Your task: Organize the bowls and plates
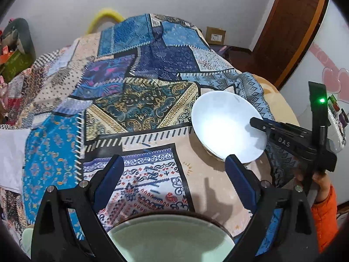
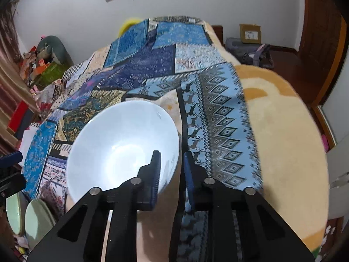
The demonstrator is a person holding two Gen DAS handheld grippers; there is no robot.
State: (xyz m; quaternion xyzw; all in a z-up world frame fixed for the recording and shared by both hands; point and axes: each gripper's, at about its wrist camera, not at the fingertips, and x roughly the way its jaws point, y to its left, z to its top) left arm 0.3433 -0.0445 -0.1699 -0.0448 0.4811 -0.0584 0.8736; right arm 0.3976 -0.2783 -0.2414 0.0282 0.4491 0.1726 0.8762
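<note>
A white bowl [image 2: 117, 150] rests tilted on the patchwork cloth [image 2: 220, 113]. My right gripper [image 2: 172, 159] is shut on its near rim, with one finger [image 2: 156, 161] inside the bowl and the other outside. In the left wrist view the same bowl [image 1: 224, 126] sits at the right, with the right gripper [image 1: 257, 124] on its right rim. My left gripper [image 1: 174, 166] is open, fingers spread wide over the cloth, nothing between them. A pale green plate [image 1: 170, 238] lies low between the left gripper's arms. Two pale green dishes [image 2: 36, 220] show at lower left.
The cloth [image 1: 139, 100] covers a raised surface, with a beige blanket [image 2: 283, 135] at its right. Clutter and boxes [image 2: 43, 67] stand at the far left. A cardboard box [image 2: 249, 33] and a wooden door [image 1: 290, 32] are at the back right. A hand in an orange sleeve [image 1: 325, 207] holds the right gripper.
</note>
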